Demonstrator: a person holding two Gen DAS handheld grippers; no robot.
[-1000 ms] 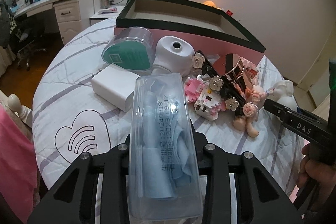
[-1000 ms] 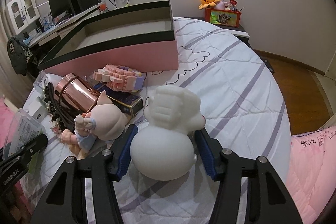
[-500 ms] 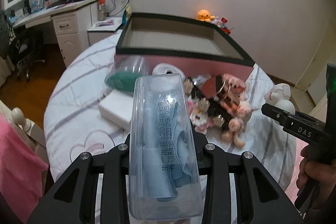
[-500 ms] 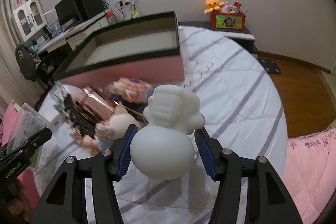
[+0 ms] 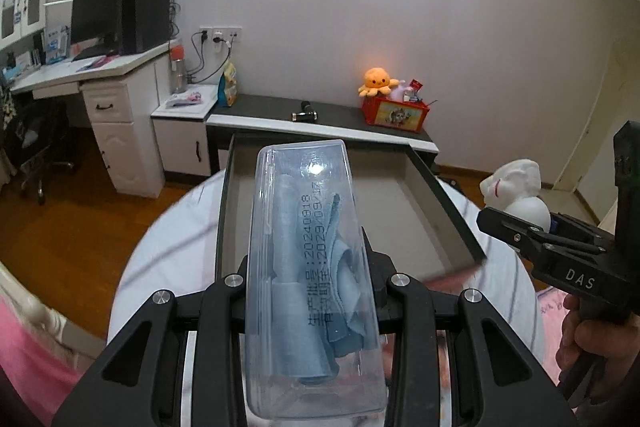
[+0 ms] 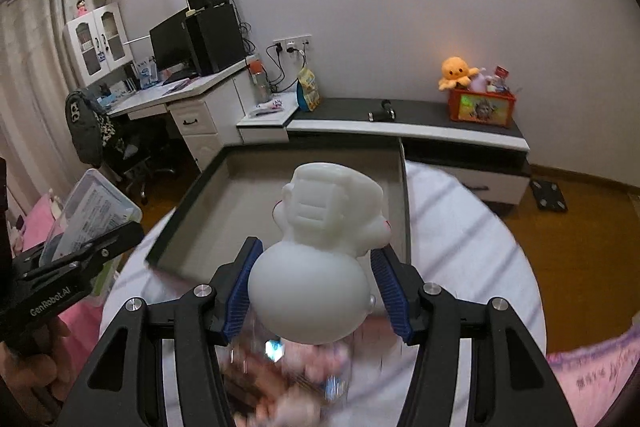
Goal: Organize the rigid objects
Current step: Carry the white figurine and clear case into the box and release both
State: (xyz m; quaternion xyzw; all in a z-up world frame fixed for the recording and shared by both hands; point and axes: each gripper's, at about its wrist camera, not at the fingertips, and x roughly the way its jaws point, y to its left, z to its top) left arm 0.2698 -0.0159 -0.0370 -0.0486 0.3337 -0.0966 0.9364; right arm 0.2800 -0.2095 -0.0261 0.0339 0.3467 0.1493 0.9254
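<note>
My left gripper is shut on a clear plastic case with blue cloth inside, held high in front of the open storage box. My right gripper is shut on a white figurine, also raised, with the box just beyond it. The right gripper and figurine show at the right of the left wrist view. The left gripper and case show at the left of the right wrist view. The remaining toys below are a blur.
The box has a black rim and a bare grey floor and stands on a round bed with a white striped cover. Behind it are a low dark bench, a desk and an orange plush toy.
Both grippers have risen with their loads and moved toward the box. The pile of toys has dropped out of view below, and the box interior now fills the middle.
</note>
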